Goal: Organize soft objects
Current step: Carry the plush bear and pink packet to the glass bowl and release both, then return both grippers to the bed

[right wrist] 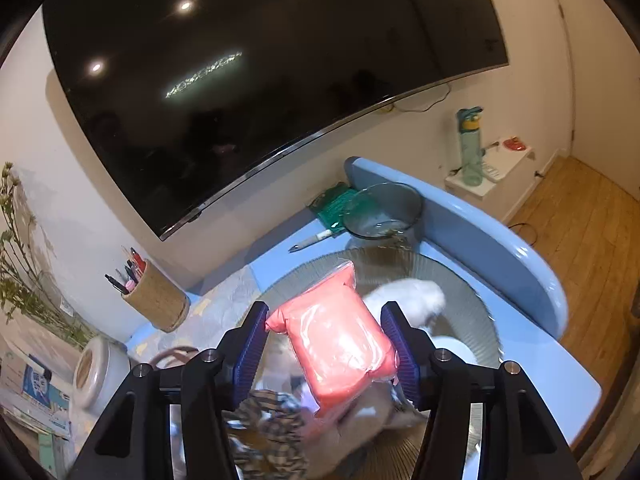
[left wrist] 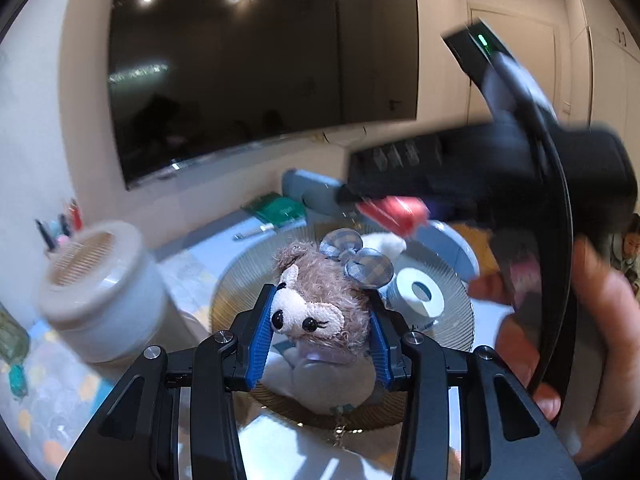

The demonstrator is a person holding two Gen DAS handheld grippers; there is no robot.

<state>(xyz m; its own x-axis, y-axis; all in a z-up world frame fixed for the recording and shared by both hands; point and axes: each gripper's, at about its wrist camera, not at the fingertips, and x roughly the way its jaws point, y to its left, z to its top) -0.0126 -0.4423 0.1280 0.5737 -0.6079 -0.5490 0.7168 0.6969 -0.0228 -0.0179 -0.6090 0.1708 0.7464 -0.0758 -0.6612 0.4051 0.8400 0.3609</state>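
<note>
A small tan plush bear with a checked grey-blue bow (left wrist: 320,300) is seen between the blue ribbed pads of the left gripper (left wrist: 320,336). The pads press on both sides of its head, so it is judged to be pinched and carried. Its face is turned toward the camera and its pale body hangs below the jaws.

A soft salmon-pink block sealed in clear plastic film (right wrist: 340,340) is held between the pads of the right gripper (right wrist: 332,344). Its long axis is tilted, running from the upper left near the far pad tips down toward the gripper's body, and both pads appear to touch its sides.

Below and ahead of both grippers lies a round ribbed glass tray (left wrist: 448,300). Since both soft things hang above it, the coming move is judged to turn on lowering each one straight down from its jaws; neither hand is clearly the nearer. A fluffy white plush item (right wrist: 416,300) lies on the tray just beyond the right gripper, and a white roll with a hollow centre (left wrist: 418,294) rests there ahead of the left one, to its right.

The tray sits on a light blue tabletop with a raised curved edge (right wrist: 500,232). Farther off, a large dark wall-mounted screen (right wrist: 260,92) fills the wall, with a cork pen holder (right wrist: 158,300) to the left.
</note>
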